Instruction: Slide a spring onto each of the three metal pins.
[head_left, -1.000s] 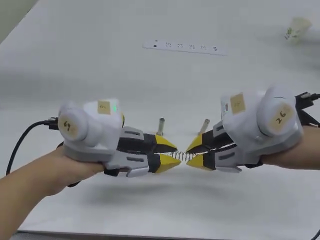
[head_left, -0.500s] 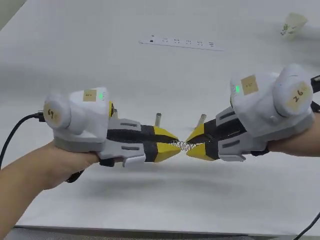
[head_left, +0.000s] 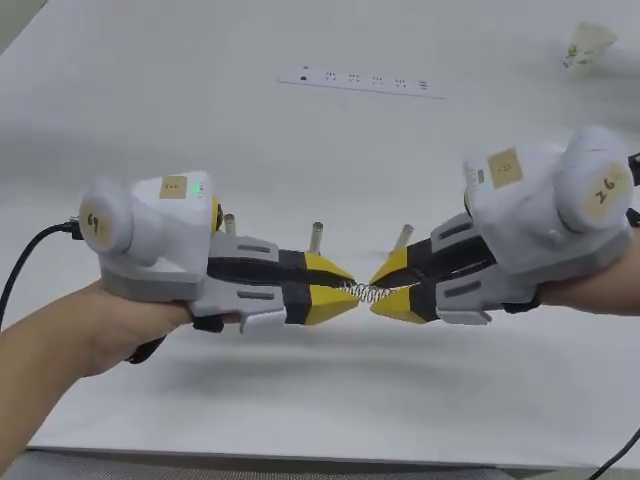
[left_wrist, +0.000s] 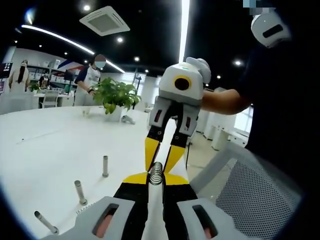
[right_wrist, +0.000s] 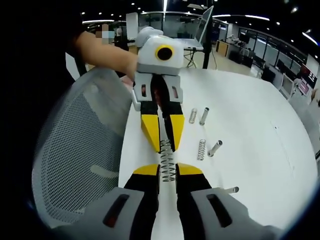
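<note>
Head view shows the spring (head_left: 367, 292) held level between the two tools, well above the white worktop (head_left: 300, 140). The left hand-held gripper (head_left: 345, 292) pinches one end and the right hand-held gripper (head_left: 381, 293) the other, each with its jaws nearly closed on the coil. The spring looks light, thin-wired and bouncy, likely to bow or flick away under a hard squeeze. A gentle hold near one end, leaving the bore free, seems best. Three metal pins (head_left: 316, 237) stand on the worktop behind it. Right gripper view adds two spare springs (right_wrist: 201, 149) beside the pins and shows the coil lengthwise, while left gripper view looks almost straight into its open end.
</note>
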